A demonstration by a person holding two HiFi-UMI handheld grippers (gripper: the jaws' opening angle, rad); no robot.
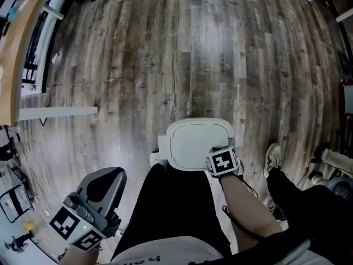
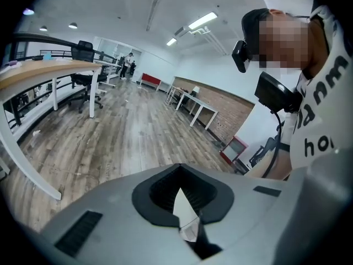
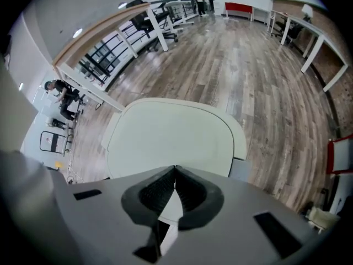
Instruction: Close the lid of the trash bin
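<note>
The trash bin's pale green-white lid (image 1: pixel 193 143) lies flat over the bin on the wooden floor, just ahead of the person's knees. My right gripper (image 1: pixel 222 161) is over the lid's near right corner, jaws shut with nothing between them. In the right gripper view the lid (image 3: pixel 171 134) fills the space just beyond the shut gripper (image 3: pixel 175 169); whether they touch I cannot tell. My left gripper (image 1: pixel 103 182) is held off to the lower left, away from the bin. In its own view the left gripper (image 2: pixel 177 167) is shut, empty, and faces the open room.
A long wooden desk (image 1: pixel 15 54) runs along the left, with a white floor rail (image 1: pixel 58 111) at its foot. The person's black-trousered legs (image 1: pixel 160 203) and a shoe (image 1: pixel 272 156) are close to the bin. White desks (image 2: pixel 196 105) and an office chair (image 2: pixel 84 54) stand farther off.
</note>
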